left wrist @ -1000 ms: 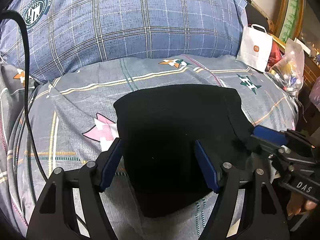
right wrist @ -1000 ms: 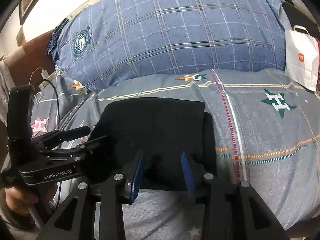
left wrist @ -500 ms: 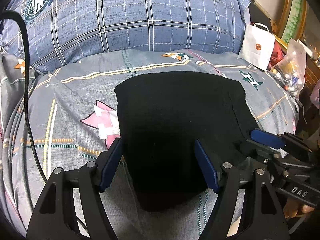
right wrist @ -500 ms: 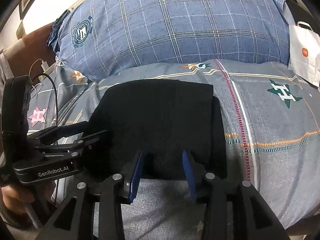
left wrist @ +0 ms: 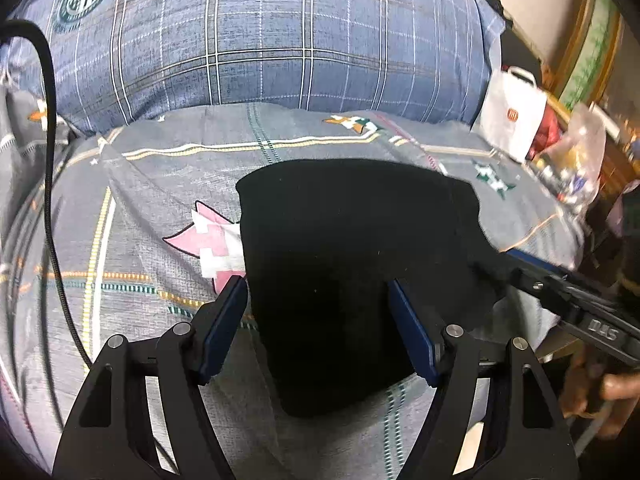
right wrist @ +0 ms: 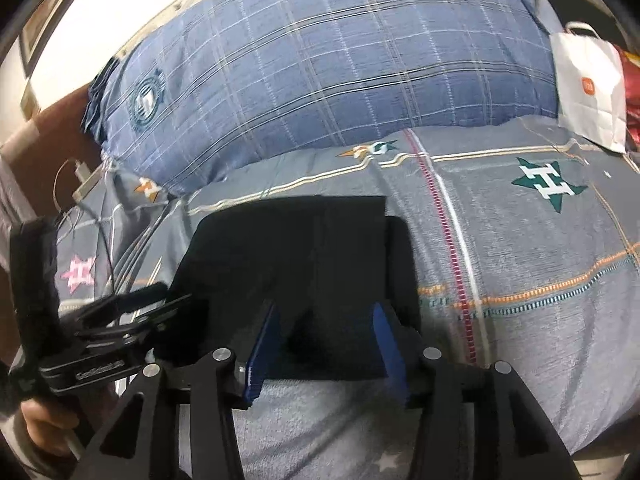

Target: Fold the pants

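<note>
I see the folded black pants (left wrist: pixel 352 264) flat on the grey bedspread (left wrist: pixel 132 248), just ahead of both tools; my left gripper (left wrist: pixel 318 322) stands wide above the cloth, clamping nothing; my right gripper (right wrist: pixel 326 338) has just been opening, cloth between its blue pads (right wrist: pixel 262 342) but unpinched.

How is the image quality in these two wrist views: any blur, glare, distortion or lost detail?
Left wrist view: strong fisheye bending; the folded black pants read as a flat dark patch with no fold detail; the right tongs at the right edge are motion-blurred. Right wrist view: soft throughout, the wall at upper left blown out white, the plaid pillow bowed by the lens.
</note>
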Demonstrator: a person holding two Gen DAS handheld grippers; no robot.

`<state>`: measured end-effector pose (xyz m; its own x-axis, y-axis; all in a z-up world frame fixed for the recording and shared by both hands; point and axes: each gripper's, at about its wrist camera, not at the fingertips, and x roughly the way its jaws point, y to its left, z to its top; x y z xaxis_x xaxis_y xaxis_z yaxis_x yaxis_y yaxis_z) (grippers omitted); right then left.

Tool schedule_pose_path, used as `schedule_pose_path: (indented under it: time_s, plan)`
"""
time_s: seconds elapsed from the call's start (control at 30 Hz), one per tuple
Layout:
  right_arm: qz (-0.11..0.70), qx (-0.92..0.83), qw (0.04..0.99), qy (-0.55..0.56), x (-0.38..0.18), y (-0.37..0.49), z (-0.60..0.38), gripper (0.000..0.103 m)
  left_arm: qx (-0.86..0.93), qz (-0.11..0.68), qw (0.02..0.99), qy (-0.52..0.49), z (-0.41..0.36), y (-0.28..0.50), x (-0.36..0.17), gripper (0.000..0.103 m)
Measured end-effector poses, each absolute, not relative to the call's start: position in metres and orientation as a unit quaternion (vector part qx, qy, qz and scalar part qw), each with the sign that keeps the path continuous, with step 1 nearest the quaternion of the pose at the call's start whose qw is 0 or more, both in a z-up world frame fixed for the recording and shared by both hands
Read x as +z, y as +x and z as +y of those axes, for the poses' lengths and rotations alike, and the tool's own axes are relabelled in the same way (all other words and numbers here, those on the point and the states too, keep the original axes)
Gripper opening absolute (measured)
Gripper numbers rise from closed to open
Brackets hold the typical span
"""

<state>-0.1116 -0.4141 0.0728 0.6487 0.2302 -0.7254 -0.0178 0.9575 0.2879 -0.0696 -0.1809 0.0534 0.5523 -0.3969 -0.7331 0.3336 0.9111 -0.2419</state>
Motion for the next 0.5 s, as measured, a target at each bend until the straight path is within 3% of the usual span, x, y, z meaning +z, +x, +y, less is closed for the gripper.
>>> schedule_pose_path:
  time_s: [0.5]
  plan:
    - [0.432, 0.072, 0.882, 0.176, 0.046, -0.076, -0.447, 0.058, -0.220, 0.451, 0.862, -0.074, -0.172, -0.049, 0.043, 0.079]
